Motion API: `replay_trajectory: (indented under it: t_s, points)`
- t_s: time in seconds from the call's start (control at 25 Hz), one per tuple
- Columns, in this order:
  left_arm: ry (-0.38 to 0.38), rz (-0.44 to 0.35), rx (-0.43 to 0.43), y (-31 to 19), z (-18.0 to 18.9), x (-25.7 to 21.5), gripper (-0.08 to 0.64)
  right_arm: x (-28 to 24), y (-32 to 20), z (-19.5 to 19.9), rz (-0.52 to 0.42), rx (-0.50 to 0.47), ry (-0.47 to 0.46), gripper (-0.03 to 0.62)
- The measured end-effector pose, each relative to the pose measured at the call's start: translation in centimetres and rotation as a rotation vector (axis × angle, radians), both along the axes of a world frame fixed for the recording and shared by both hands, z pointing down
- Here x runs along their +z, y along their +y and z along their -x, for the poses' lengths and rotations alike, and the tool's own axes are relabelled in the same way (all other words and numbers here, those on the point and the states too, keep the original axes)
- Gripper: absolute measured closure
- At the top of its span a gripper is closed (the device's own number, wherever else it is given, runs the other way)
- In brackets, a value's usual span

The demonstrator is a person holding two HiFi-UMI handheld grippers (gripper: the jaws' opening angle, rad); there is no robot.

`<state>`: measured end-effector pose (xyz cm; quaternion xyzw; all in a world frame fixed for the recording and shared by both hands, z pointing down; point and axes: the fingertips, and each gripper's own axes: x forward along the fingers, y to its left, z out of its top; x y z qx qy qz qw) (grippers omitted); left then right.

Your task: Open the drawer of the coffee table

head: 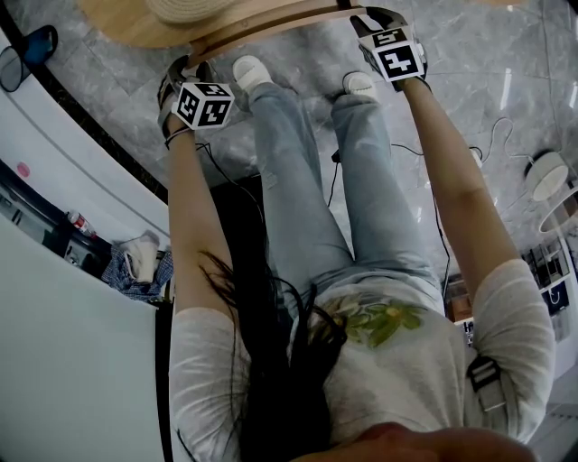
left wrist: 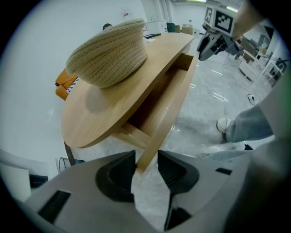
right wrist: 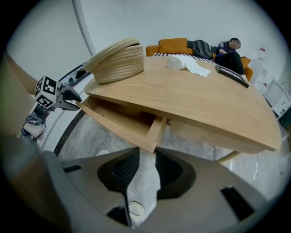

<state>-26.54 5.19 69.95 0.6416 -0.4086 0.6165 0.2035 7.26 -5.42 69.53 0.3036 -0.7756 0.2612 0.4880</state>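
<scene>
The oval wooden coffee table [right wrist: 204,98] has its drawer [right wrist: 122,120] pulled partly out from under the top. My left gripper [left wrist: 146,166] is shut on the near end of the drawer front [left wrist: 170,109], and the board's corner fills the gap between its pads. My right gripper [right wrist: 147,157] is shut on the other end, with the corner caught only at its tips. In the head view both grippers, left [head: 176,81] and right [head: 375,23], reach to the table's edge [head: 271,27]. Each gripper shows in the other's view, the right gripper [left wrist: 213,43] and the left gripper [right wrist: 63,98].
A woven straw hat [left wrist: 109,52] lies on the table top, with a white cloth [right wrist: 184,63] and a dark flat item [right wrist: 232,75] farther along. A person sits on an orange sofa [right wrist: 175,45] behind. My own feet [head: 251,70] stand close to the table. Cables [head: 501,135] trail over the marble floor.
</scene>
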Motion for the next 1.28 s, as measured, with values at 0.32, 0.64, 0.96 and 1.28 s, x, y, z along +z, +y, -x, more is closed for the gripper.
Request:
replay_trajectory:
  t_s: [0.32, 0.64, 0.96, 1.28]
  points:
    - [0.001, 0.01, -0.01, 1.2, -0.6, 0.1, 0.402, 0.1, 0.8, -0.5, 0.004, -0.011, 0.011, 0.477]
    - [-0.003, 0.026, 0.006, 1.7, -0.8, 0.1, 0.406, 0.1, 1.2, -0.7, 0.006, -0.017, 0.019, 0.483]
    - [-0.021, 0.046, -0.003, 3.8, -1.4, 1.2, 0.413, 1.1, 3.2, -1.4, 0.027, -0.029, 0.04, 0.483]
    - [-0.032, -0.004, 0.041, 3.2, -4.0, 0.5, 0.31, 0.7, 3.1, -1.6, -0.101, -0.163, 0.118, 0.472]
